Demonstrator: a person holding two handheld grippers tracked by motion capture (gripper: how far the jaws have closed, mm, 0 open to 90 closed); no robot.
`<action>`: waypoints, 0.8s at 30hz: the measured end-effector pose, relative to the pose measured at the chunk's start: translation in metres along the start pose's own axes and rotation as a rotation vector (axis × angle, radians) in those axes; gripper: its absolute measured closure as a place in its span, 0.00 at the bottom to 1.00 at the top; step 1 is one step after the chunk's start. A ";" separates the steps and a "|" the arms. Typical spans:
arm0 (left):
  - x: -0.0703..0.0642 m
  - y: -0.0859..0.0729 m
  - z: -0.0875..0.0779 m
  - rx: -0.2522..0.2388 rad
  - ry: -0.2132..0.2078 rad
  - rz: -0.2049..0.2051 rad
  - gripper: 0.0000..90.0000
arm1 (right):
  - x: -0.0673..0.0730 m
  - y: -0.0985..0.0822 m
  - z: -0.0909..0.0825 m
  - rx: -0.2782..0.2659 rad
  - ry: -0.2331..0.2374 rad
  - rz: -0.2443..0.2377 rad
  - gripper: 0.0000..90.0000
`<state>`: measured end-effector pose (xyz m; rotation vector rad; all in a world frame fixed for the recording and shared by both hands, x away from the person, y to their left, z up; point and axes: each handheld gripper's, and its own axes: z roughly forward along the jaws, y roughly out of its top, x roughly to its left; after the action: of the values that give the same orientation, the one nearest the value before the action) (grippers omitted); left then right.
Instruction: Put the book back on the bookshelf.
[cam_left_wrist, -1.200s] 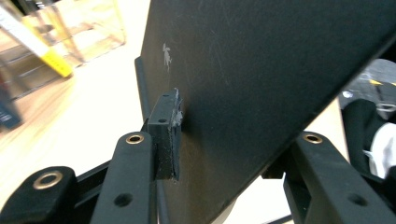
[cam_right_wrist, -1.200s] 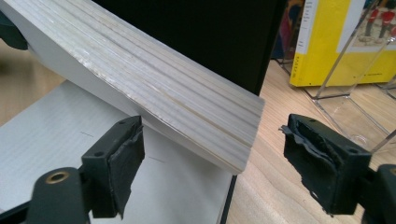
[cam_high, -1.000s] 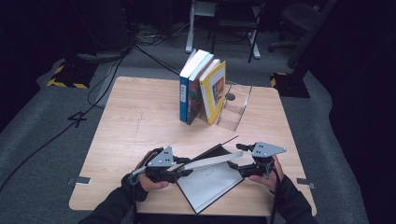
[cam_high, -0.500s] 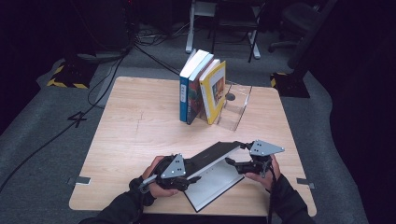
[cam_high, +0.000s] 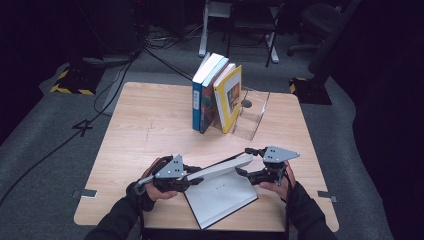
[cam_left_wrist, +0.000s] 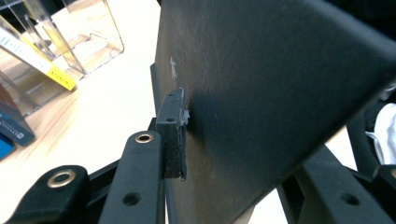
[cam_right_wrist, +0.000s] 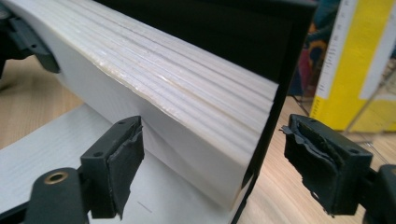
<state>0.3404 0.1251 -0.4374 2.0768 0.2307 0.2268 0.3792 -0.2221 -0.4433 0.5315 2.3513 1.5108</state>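
Dark floor and trailing cables surround a pale wooden table (cam_high: 150, 130) in the high view. At its far side three books (cam_high: 216, 92) stand upright, leaning against one clear plastic holder (cam_high: 252, 115). Near the person's edge one black hardcover book (cam_high: 220, 192) lies open, its white inner page flat on the wood and its page block lifted at a slant between two grippers. One left gripper (cam_high: 192, 175) meets the raised part at its lower left end, one right gripper (cam_high: 245, 162) at its upper right end; both hands come in from the bottom.

Left gripper view: the black cover (cam_left_wrist: 280, 84) stands close ahead, and one jaw pad lies flat against its face; the other jaw is behind the cover, so I cannot tell whether that one touches. The jaws have just been closing with the cover between them. Beyond sit the holder (cam_left_wrist: 88, 37) and a yellow book (cam_left_wrist: 46, 65).

Right gripper view: the two pads stand apart, one on each side of the white page block (cam_right_wrist: 187, 126) and black cover edge (cam_right_wrist: 275, 116), neither pressing on it. These jaws have just been opening. The yellow book (cam_right_wrist: 345, 70) stands behind
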 end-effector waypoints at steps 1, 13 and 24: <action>0.003 -0.001 -0.001 -0.003 -0.012 -0.004 0.71 | -0.001 0.001 0.001 0.000 0.007 -0.003 0.22; 0.009 -0.003 -0.006 0.018 0.061 -0.027 0.56 | -0.004 0.008 0.009 0.014 0.078 -0.037 0.33; 0.018 -0.008 -0.005 0.063 0.194 -0.087 0.50 | 0.013 0.005 -0.001 0.038 0.145 -0.114 0.63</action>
<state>0.3561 0.1374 -0.4405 2.1019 0.4503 0.3727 0.3681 -0.2158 -0.4391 0.2996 2.4767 1.5022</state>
